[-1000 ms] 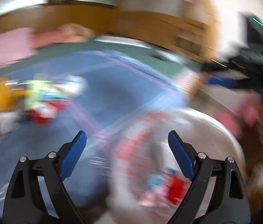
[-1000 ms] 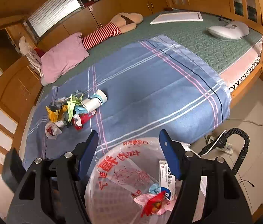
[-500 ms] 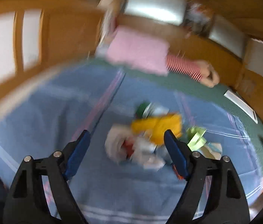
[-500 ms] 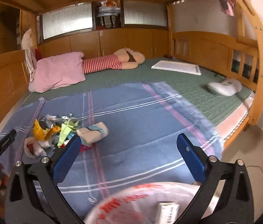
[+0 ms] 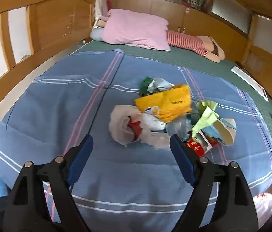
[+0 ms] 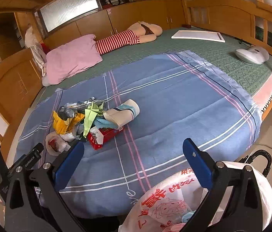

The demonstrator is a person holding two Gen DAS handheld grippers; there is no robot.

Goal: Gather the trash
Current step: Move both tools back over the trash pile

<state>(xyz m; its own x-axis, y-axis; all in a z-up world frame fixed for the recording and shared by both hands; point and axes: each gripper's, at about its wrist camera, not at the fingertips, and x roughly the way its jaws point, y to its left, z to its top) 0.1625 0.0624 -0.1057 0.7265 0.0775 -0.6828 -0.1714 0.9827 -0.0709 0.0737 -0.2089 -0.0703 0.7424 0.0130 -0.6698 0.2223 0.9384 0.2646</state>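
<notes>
A pile of trash lies on the blue blanket: a yellow bag, a crumpled white plastic bag, a green paper, a red box and a paper cup. My left gripper is open and empty, just short of the white plastic bag. In the right wrist view the pile sits left of centre. My right gripper is open and empty above the blanket's front edge. A white trash bag with red print holding some trash stands below it.
A pink pillow and a striped plush doll lie at the head of the bed. A white board and a white device rest on the green mat. Wooden bed rails surround the bed.
My left gripper swung from the trash bag over to the pile and now points at it from close by. My right gripper's view tilted back down, so the trash bag shows more.
</notes>
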